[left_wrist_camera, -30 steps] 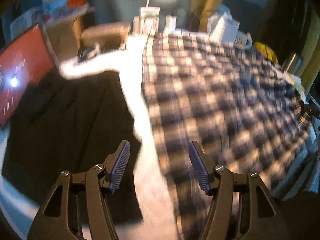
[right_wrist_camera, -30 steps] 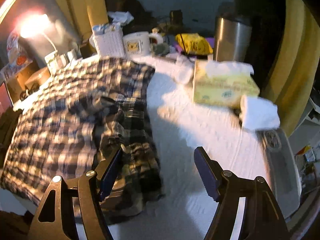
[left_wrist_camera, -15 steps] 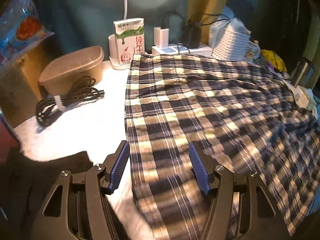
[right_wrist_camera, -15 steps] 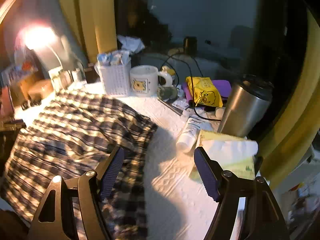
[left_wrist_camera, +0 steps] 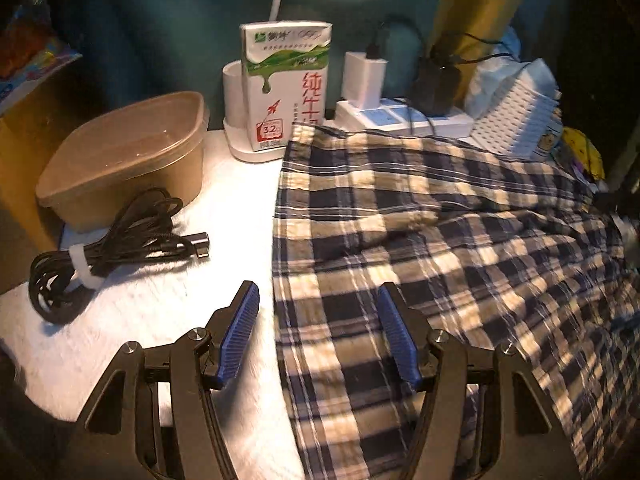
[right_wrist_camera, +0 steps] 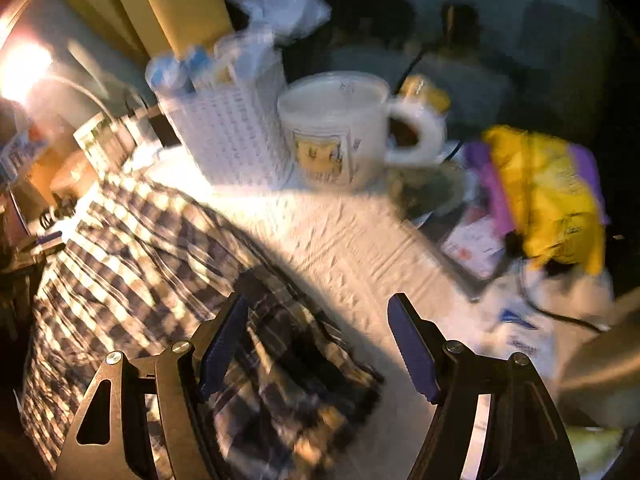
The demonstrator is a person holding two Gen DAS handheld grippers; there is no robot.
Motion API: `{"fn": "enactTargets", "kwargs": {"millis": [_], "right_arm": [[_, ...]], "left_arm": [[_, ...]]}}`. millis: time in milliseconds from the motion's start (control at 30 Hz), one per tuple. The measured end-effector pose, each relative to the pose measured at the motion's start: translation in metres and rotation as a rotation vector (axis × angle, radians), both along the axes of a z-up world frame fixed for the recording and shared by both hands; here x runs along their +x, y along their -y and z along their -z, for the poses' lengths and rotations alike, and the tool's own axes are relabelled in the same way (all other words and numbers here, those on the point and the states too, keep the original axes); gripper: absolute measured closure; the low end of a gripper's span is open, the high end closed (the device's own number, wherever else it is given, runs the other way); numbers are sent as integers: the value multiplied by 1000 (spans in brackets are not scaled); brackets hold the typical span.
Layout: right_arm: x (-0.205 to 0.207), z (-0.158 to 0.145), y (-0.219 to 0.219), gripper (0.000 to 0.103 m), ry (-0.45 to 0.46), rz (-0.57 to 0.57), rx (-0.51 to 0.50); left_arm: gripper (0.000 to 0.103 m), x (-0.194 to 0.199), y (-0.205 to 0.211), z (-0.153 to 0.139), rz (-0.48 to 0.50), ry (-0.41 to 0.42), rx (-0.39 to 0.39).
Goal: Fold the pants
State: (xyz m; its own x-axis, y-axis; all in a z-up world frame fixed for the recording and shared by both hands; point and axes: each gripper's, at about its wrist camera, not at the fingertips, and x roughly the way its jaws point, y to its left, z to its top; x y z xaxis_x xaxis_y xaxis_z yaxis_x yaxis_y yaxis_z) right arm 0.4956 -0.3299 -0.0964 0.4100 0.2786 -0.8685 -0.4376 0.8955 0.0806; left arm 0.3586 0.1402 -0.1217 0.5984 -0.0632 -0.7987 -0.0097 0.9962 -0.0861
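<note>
Now both my claws have swept to the far end of the plaid pants (left_wrist_camera: 460, 248). My left claw (left_wrist_camera: 318, 336) hangs spread over their side edge; my right claw (right_wrist_camera: 316, 344), empty and narrowing, straddles the opposite corner. Grasping for a fold looks next.

We see soft plaid cloth pants (left_wrist_camera: 460, 240) on white textured cloth (right_wrist_camera: 360, 240) — beside a glossy ceramic mug (right_wrist_camera: 336, 128).

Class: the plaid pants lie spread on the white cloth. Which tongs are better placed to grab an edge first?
Probably left: the left tongs stand open straddling the plaid pants' side edge. The right tongs, closing, hang above a rumpled corner.
</note>
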Motion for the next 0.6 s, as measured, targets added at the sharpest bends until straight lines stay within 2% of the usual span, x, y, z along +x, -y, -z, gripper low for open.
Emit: {"fn": "enactTargets", "kwargs": {"millis": [33, 67, 100, 133, 200, 267, 367, 500, 600], "right_arm": [[2, 10, -5, 36, -29, -16, -15], [3, 18, -10, 47, -51, -34, -28], [1, 26, -14, 53, -60, -53, -52], [-2, 26, -16, 60, -15, -62, -62], [-4, 26, -20, 90, 7, -67, -85], [-2, 22, -23, 92, 69, -32, -119], [2, 18, -32, 94, 171, -8, -198], [14, 20, -50, 94, 243, -6, -276], [24, 24, -54, 93, 251, 23, -289]], "left_arm": [[41, 3, 0, 2, 11, -8, -3], [41, 6, 1, 4, 25, -18, -5], [41, 9, 2, 7, 36, -28, -7], [41, 11, 3, 10, 43, -37, -7], [41, 14, 7, 10, 59, -24, 30], [41, 20, 11, 11, 73, -27, 60], [41, 29, 7, 12, 74, -27, 65], [41, 38, -2, 11, 55, -29, 62], [41, 34, -6, 1, 14, -15, 64]]}}
